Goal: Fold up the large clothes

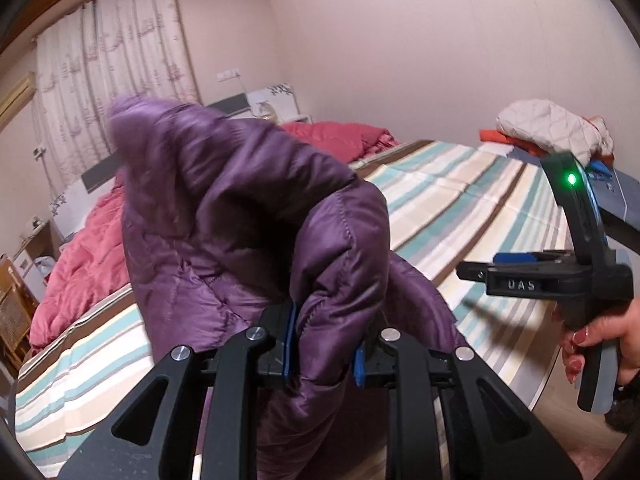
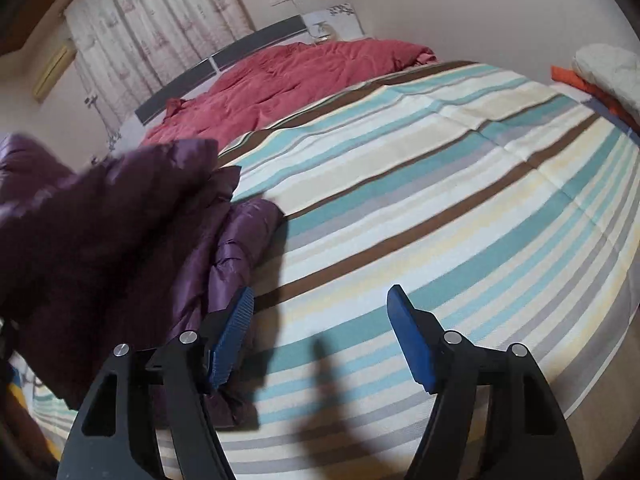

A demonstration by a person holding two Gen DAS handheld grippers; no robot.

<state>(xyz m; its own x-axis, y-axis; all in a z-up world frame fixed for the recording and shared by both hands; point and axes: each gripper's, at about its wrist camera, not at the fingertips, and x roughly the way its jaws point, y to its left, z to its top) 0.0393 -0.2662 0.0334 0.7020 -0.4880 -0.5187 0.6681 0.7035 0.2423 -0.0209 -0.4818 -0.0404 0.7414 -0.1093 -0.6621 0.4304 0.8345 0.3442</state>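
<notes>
Left gripper (image 1: 326,344) clamps one purple jacket (image 1: 240,200); right gripper (image 2: 320,336) empty.

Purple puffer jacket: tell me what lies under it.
The striped bedsheet runs under the purple puffer jacket, with a pink-red quilt behind. Whatever else lies beneath its bulk is covered.

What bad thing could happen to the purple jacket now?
Only the left gripper pinches the purple jacket; the right gripper is open and empty. The puffy, shiny jacket might slip out or sag crooked. Part of it hangs near the edge of the striped bed, so it could slide off.
</notes>
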